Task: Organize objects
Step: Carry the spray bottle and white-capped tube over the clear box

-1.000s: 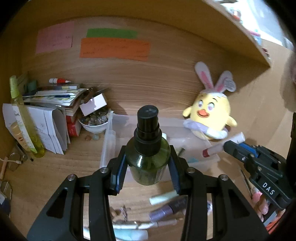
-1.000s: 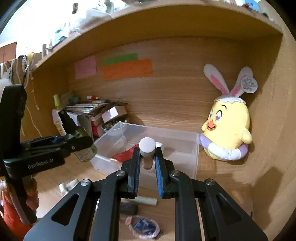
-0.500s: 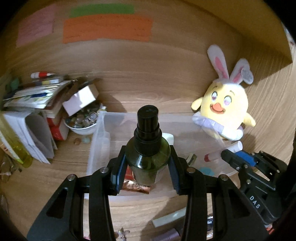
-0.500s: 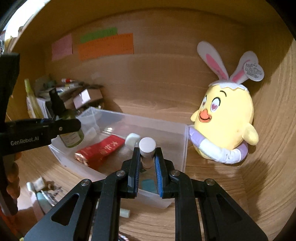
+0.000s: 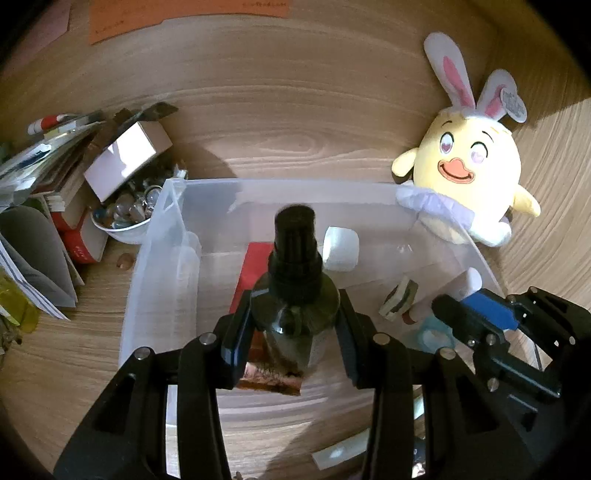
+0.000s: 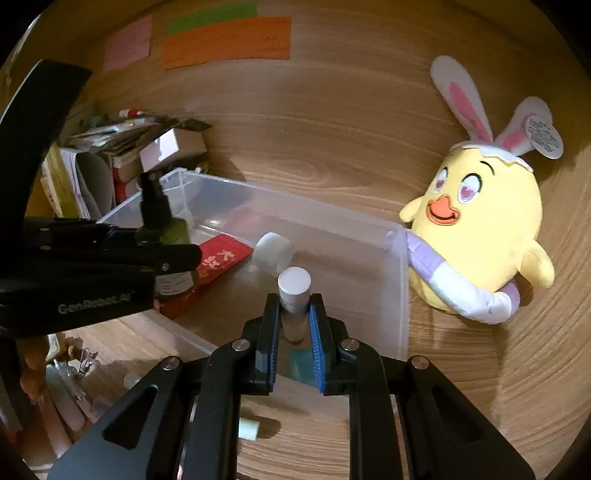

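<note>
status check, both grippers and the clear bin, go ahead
Left gripper shut on dark green spray bottle. Right gripper shut on slim white-capped tube. Both over clear plastic bin; red packet lies under the bottle.

From the right wrist view, I can read white lettering "GenRobot.AI" along the black side of my left tongs [image 6: 162, 254], slightly blurred. The red packet [image 6: 218, 260] lying in the bin [image 6: 400, 280] carries large white Chinese characters, which I cannot make out. The round hang tag [image 6: 545, 136] on the plush chick's [image 6: 476, 229] ear has several lines of tiny print, too small to read. The orange note [image 5: 192, 14] on the back wall shows faint handwriting in the left wrist view, also unreadable. A pale label on the green bottle [image 6: 173, 236] has print too blurred to read.
</note>
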`<state>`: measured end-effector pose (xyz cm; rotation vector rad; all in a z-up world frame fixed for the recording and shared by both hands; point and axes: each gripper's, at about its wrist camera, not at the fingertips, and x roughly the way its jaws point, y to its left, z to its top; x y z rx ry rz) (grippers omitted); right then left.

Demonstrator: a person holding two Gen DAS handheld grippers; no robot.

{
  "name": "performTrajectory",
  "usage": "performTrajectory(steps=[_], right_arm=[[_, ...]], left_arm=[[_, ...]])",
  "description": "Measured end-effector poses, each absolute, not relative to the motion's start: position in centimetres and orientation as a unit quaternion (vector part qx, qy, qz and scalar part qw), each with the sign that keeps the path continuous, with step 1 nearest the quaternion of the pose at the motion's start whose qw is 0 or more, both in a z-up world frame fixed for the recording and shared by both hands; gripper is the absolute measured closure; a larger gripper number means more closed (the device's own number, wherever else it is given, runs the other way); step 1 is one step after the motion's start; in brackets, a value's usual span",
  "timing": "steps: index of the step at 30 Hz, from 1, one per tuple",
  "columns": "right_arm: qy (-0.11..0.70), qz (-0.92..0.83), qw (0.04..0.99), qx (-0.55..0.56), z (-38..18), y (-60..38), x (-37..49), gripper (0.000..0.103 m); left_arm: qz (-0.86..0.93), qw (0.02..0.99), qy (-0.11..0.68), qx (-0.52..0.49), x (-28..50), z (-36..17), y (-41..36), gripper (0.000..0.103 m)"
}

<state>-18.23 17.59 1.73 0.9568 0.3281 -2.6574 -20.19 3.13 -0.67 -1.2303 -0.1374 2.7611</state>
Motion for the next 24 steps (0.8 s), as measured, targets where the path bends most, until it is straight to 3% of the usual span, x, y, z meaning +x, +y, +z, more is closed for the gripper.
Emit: performTrajectory(steps=[6, 11, 15, 19, 24], right_arm=[[0.106, -0.923, 0.15, 0.337, 1.8, 17.7, -18.3, 0.085], [0.087, -0.927, 0.156, 0.329, 2.5, 18.2, -17.7, 0.053], [0.082, -0.93, 0.159, 0.321, 3.4, 18.6, -17.0, 0.047], [0.068, -0.933, 0.163, 0.312, 4.5, 19.2, -16.0, 0.035], [0.062, -0.941, 0.159, 0.293, 5.7, 20.0, -14.0, 0.029]], left_arm=[[0.912, 0.059, -0.032, -0.405, -20.0, -0.8, 3.4, 0.056], [0.914, 0.058, -0.025, -0.401, -19.4, -0.2, 3.6, 0.045], [0.918, 0.06, -0.022, -0.391, -18.3, 0.8, 3.9, 0.037], [0.926, 0.059, -0.024, -0.373, -16.8, 2.0, 3.6, 0.026], [0.933, 0.059, -0.016, -0.354, -15.0, 3.2, 3.2, 0.024]])
